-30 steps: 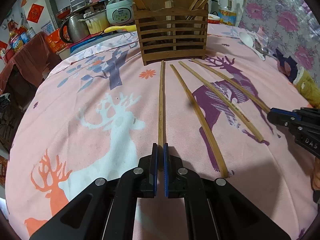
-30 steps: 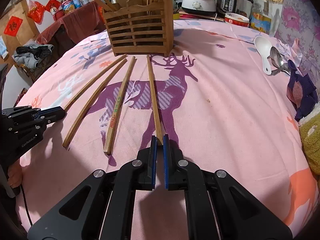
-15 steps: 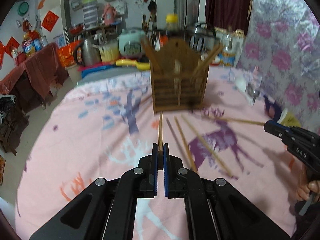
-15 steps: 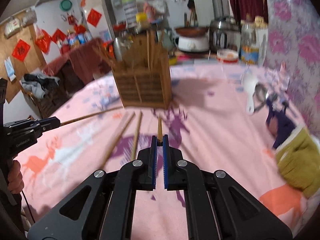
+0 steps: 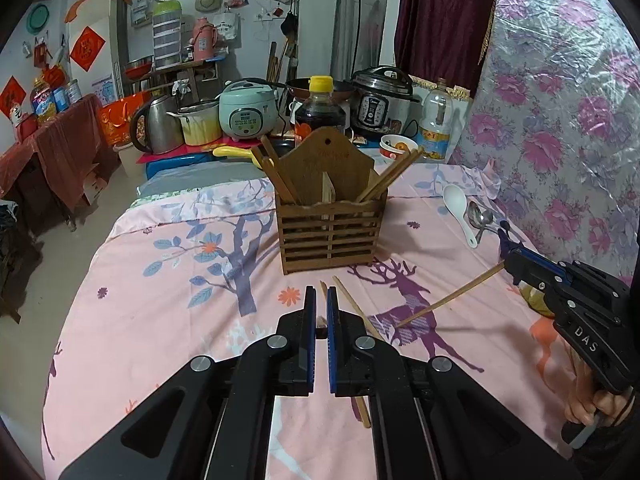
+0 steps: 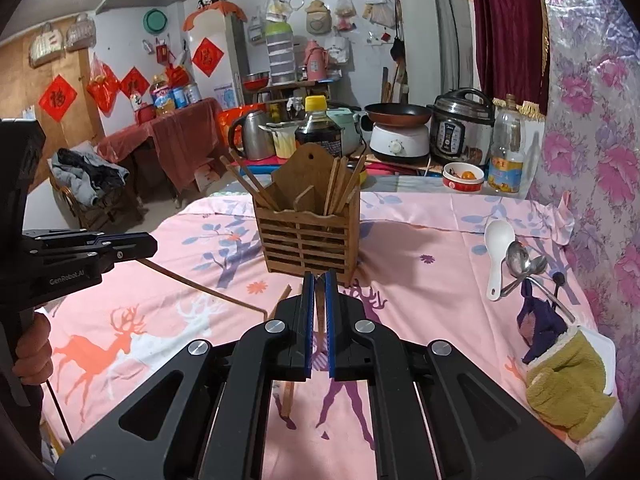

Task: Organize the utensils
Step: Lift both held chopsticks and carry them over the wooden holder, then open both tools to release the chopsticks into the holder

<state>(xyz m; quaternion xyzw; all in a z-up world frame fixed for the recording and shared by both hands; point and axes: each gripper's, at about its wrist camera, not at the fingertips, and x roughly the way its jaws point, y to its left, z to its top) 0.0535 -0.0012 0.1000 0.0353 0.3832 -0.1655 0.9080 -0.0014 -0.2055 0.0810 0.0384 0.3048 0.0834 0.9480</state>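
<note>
**Two chopsticks lifted, holder ahead**

A chopstick [image 6: 200, 286] is clamped in the left gripper [image 5: 318, 312], its far tip low over the cloth [image 5: 160, 320]. The holder [image 5: 330, 228] stands centre, well apart from both grippers. Another chopstick [image 5: 448, 300] is pinched in the right gripper [image 6: 318, 300]. Each is held by one end only, so a stick could pivot, snag a slat or slip free.

Far ahead of the gripper, a pale green rice cooker [image 5: 248, 110] and a steel kettle [image 5: 154, 124] are sitting side by side. To its right, a mustard-yellow cloth [image 6: 568, 388] is lying crumpled on the pink deer-print tablecloth [image 6: 432, 280].
</note>
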